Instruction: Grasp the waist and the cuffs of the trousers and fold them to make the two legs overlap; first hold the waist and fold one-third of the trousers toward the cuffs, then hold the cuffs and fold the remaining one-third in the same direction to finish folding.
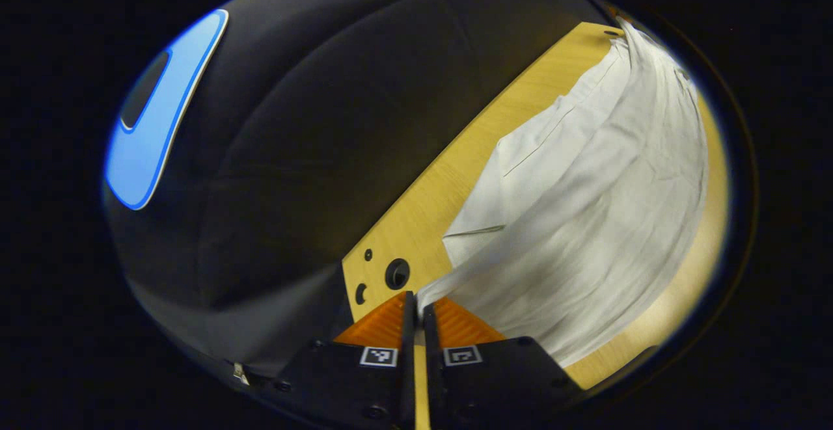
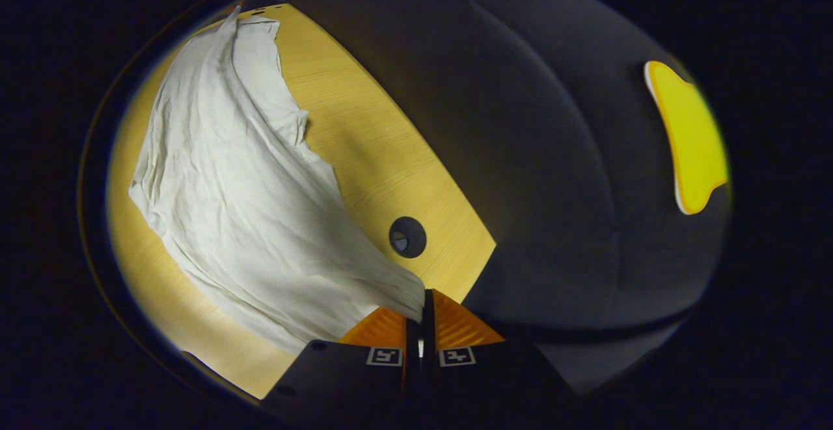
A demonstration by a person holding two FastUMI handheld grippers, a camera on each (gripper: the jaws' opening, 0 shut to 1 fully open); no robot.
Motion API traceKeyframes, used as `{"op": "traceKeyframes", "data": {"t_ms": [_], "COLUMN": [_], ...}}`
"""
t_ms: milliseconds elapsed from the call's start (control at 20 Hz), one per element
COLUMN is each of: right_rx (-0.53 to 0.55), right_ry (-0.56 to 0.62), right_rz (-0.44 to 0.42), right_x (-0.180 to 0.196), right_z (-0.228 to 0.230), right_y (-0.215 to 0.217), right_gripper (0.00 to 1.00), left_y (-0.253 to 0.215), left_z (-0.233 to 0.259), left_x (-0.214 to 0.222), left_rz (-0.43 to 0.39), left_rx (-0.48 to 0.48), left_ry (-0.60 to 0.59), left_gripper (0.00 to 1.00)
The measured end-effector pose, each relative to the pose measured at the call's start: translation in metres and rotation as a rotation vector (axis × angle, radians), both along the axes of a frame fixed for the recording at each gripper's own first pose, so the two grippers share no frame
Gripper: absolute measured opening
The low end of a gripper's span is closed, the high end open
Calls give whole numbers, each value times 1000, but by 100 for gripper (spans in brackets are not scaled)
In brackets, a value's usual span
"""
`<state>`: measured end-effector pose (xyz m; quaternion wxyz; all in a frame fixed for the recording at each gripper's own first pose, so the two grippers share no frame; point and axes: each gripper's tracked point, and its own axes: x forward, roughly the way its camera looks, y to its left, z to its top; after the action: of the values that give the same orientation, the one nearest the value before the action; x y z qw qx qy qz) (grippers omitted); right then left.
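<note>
Pale, off-white cloth is what I have in both grippers: the trousers [image 1: 586, 209] hang lifted above the wooden table [image 1: 416, 215], stretched in long soft folds from each pinch point back to where the far end lies on the tabletop. My left gripper [image 1: 418, 309] is clenched on a gathered corner of the fabric, both fingers pressing it, and from the left gripper view I can see a straight seam line and a flat, folded-over flap near the table's edge. My right gripper [image 2: 423, 309] is likewise closed tight on a bunched tip of the trousers [image 2: 241, 189], and the right gripper view gives me the other face of the cloth: more finely crinkled, with a wavy, ragged-looking edge trailing toward the far corner. That view also shows a single round hole [image 2: 407, 237] in the table [image 2: 364, 137], while the left gripper view shows a cluster of holes [image 1: 397, 273], one large and two small, just beyond my fingertips. The wood is smooth, yellow, lightly grained.
</note>
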<state>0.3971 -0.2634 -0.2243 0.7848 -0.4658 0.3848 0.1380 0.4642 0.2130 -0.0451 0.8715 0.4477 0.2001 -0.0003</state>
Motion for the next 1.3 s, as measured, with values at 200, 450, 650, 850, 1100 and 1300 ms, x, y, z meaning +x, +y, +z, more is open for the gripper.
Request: {"op": "traceKeyframes", "data": {"t_ms": [200, 450, 650, 850, 1100, 1300], "right_rx": [117, 320, 469, 583, 661, 722], "right_ry": [-20, -167, -279, -326, -376, -415], "right_rz": [-73, -270, -420, -524, -672, -759], "right_x": [-17, -29, -43, -57, -70, -73], "right_z": [-5, 19, 30, 18, 1, -20], "right_y": [5, -4, -17, -24, -43, -60], "right_gripper": [86, 98, 98, 98, 98, 98], "left_y": [-3, 7, 7, -15, -31, -58], "left_z": [21, 55, 52, 17, -14, -18], "left_x": [-26, -64, -108, -154, -195, -234], "left_rz": [16, 68, 130, 191, 231, 203], "left_rx": [-62, -192, -391, -675, -737, -734], "left_ry": [-63, -214, -268, -279, -263, -248], "left_gripper": [74, 96, 96, 96, 97, 96]}}
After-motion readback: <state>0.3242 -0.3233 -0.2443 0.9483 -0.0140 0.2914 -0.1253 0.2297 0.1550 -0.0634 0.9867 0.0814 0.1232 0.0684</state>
